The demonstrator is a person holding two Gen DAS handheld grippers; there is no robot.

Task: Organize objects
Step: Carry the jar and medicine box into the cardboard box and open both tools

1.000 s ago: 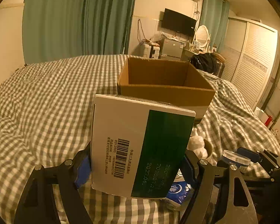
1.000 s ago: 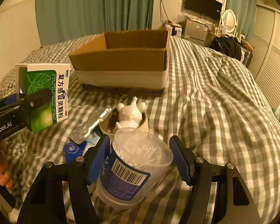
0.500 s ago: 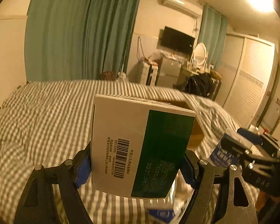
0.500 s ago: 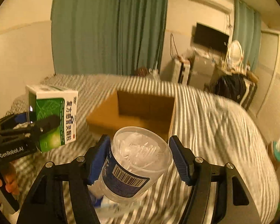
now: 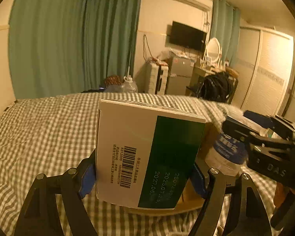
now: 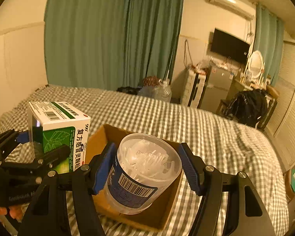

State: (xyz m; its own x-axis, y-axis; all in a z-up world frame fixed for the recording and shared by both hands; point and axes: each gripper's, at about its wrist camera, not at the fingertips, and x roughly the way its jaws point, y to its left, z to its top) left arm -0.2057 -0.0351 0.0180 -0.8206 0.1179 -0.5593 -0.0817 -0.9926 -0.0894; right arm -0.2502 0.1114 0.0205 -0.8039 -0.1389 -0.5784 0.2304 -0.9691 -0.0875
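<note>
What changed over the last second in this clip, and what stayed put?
Both claws rose off the bed and carried their loads toward the cardboard box. The left claw brought the medicine box up beside it; the right claw lifted the clear tub of cotton swabs off the bedspread and now holds it over the box's opening. Unchanged: both grips stayed shut, nothing released.

White-and-green medicine box (image 5: 147, 155), barcode side up, held aloft left of the cardboard box (image 6: 163, 214). Clear cotton-swab tub (image 6: 145, 171), blue label, tilted, above the open cardboard box on the checked bed (image 6: 216, 133).
</note>
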